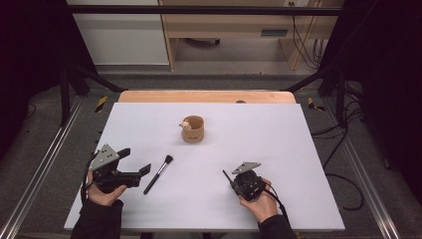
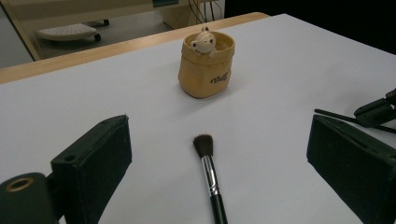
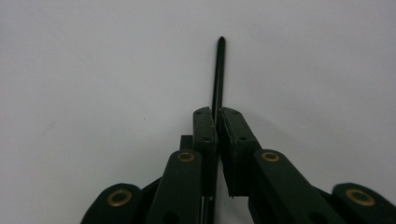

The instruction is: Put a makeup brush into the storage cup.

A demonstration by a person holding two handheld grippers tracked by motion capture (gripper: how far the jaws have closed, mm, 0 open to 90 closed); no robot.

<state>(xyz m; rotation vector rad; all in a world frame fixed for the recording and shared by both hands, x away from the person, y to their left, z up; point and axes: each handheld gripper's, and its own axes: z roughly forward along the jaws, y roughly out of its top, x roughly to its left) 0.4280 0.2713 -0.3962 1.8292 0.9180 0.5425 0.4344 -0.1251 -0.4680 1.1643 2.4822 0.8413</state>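
Note:
A makeup brush (image 1: 159, 174) with a black handle and dark bristles lies on the white tabletop (image 1: 278, 144), left of centre. My left gripper (image 1: 138, 159) hovers just left of it, open, and in the left gripper view the brush (image 2: 208, 168) lies on the table between and ahead of the wide-apart jaws (image 2: 219, 128). A tan fabric cup (image 1: 193, 129) with a small toy figure at its rim stands at mid-table (image 2: 206, 65). My right gripper (image 1: 233, 182) is shut on a thin black stick (image 3: 219, 70), which pokes out past the jaw tips (image 3: 218, 113).
The table's wooden far edge (image 1: 206, 96) runs behind the white surface. Black frame bars and cables stand at both sides. In the left gripper view the right gripper (image 2: 378, 111) and its stick (image 2: 334, 114) show at the right edge.

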